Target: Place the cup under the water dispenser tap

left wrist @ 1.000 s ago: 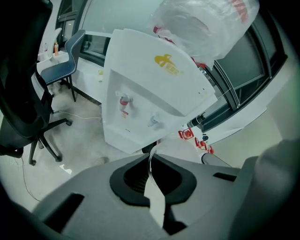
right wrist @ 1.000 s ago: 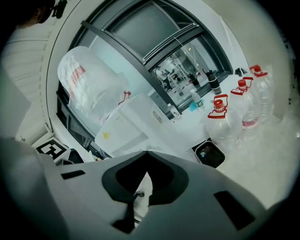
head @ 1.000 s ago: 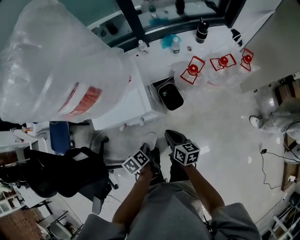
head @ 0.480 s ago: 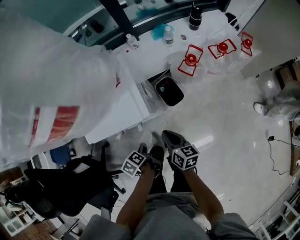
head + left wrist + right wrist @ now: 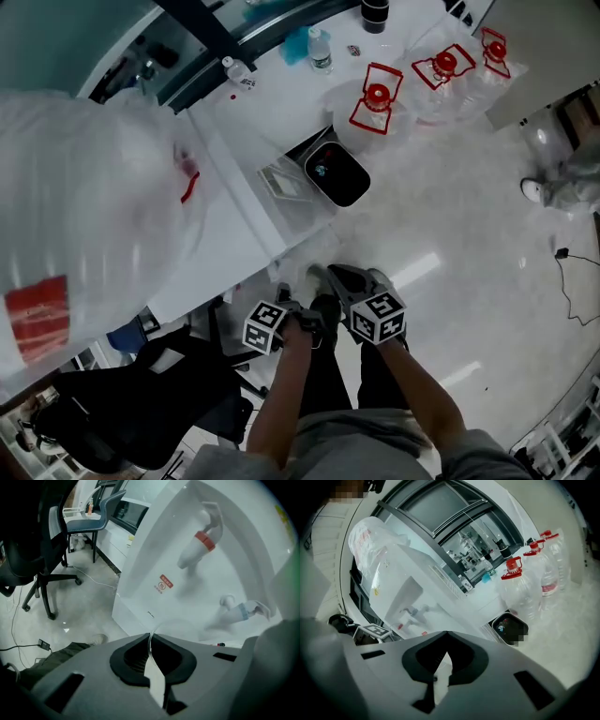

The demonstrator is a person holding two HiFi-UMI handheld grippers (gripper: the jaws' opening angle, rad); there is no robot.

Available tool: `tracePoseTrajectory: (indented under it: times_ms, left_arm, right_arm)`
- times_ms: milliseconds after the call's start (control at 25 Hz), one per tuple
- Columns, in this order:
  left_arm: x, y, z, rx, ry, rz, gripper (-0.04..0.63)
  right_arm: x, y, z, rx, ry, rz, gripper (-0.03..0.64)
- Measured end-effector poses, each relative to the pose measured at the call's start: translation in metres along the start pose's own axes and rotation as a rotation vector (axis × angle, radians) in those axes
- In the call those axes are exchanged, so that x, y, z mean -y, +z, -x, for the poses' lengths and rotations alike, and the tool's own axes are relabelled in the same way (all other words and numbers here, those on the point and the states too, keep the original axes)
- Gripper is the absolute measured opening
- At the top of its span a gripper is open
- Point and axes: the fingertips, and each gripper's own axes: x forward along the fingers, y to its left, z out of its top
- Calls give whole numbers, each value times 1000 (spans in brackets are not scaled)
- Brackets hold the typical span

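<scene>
The cup (image 5: 168, 629), clear and thin-walled, is riding in the left gripper (image 5: 151, 641), whose jaws are pinching its rim. In the left gripper view it is hanging just in front of the water dispenser (image 5: 145, 569), short of the red tap (image 5: 200, 543) and the blue tap (image 5: 243, 611), touching neither. Judging from this, the carry-in is under way. Holding the rim level and easing straight into the recess should be what centres it under a spout.

In the right gripper view, the right gripper (image 5: 446, 660) is sitting with jaws together on nothing, facing the dispenser from further off.

In the head view, a trash bin (image 5: 336, 173) is standing just beside the dispenser and a black chair (image 5: 141, 403) is crowding its other side, so only the floor straight in front is offering room.
</scene>
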Motion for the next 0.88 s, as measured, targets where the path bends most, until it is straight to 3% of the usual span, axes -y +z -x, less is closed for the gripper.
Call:
tracePoseTrajectory:
  times_ms: [320, 880]
  left_arm:
    - [-14, 2, -48, 8, 42, 34, 12]
    - [-22, 4, -93, 1, 92, 117, 12]
  right_arm:
    - [9, -18, -19, -9, 38, 44, 11]
    - [40, -32, -18, -17, 1, 18, 11]
